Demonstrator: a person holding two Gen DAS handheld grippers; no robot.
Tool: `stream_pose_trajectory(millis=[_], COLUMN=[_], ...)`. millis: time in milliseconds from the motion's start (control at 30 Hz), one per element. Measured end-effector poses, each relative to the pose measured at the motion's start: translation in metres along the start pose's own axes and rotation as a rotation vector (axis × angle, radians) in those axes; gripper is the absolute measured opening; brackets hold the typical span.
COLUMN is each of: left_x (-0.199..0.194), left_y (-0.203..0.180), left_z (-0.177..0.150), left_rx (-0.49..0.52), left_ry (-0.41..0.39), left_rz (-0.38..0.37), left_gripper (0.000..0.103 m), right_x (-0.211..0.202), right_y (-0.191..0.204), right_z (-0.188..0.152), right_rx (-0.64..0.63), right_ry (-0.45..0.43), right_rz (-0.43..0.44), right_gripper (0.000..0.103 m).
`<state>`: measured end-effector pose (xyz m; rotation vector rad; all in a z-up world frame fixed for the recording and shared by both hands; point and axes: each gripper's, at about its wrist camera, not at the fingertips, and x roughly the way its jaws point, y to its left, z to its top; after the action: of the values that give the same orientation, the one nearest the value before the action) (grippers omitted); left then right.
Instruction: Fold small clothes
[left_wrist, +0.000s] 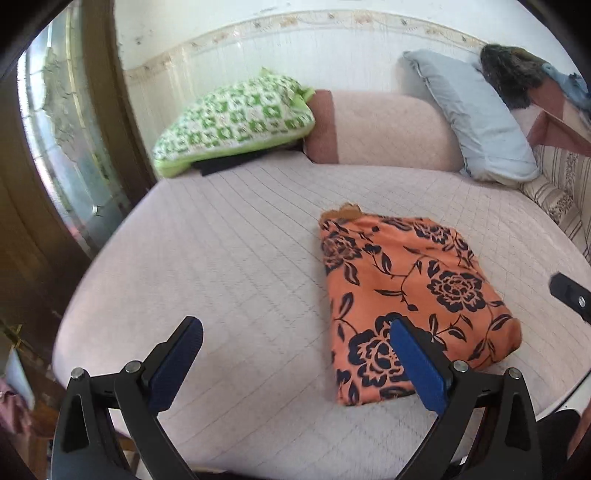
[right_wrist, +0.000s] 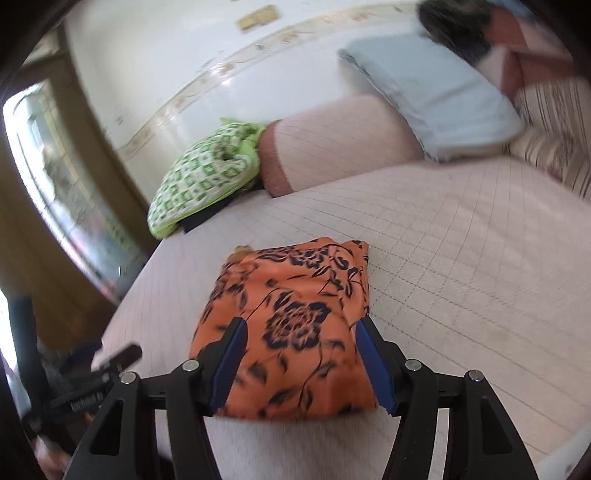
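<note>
Where the pink quilted bed (left_wrist: 240, 266) fills both views, a folded orange garment with a dark floral print (left_wrist: 410, 302) lies flat on it, at about four o'clock in the left wrist view and at centre in the right wrist view. The left claw (left_wrist: 295, 363) stands wide open above the bed, nothing between its blue pads (left_wrist: 177, 365), its right pad in front of the garment's near corner. The right claw (right_wrist: 299, 363) is also open, raised over the garment's near edge without pressing it. At eleven o'clock a green-and-white patterned cushion (left_wrist: 236, 118) rests against a pink bolster (left_wrist: 388, 129), with a pale blue pillow (left_wrist: 476, 122) at one o'clock.
</note>
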<state>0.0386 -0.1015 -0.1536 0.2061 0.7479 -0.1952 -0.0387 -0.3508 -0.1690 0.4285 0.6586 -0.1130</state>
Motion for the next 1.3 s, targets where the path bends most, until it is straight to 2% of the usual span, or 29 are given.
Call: stream_pose_trajectory(millis=[167,233,433,700,933,1300], left_x=[-0.043,-0.063,-0.095,-0.117,-0.134,-0.132], left_y=[0.019,0.026,0.039,0.051,0.056,0.052], left_z=[0.015,0.018,0.031,0.040,0.043,0.044], left_rx=[-0.050,-0.061,-0.085,-0.104,-0.109,-0.095], left_ry=[-0.052,-0.088,-0.125,-0.146,-0.183,-0.184], left_rz=[0.032,0.039,0.063,0.092,0.045,0.041], left_gripper=[0.101,0.101,0.101,0.101,0.101,0.101], right_x=[-0.047,-0.057,-0.081,-0.090,-0.097,-0.095], right_y=[0.030,0.040,0.070,0.091,0.098,0.105], right_z=[0.004,0.006,0.011,0.014,0.014,0.015], right_rx=[-0.040,-0.055,-0.092,-0.117,-0.132,-0.150], right_ry=[-0.031,-0.040,-0.069,-0.063,-0.080,-0.087], right_rz=[-0.003,-0.002,0.010,0.013,0.018,0.041], right_gripper=[0.065,0.065,0.065,0.065,0.065,0.065])
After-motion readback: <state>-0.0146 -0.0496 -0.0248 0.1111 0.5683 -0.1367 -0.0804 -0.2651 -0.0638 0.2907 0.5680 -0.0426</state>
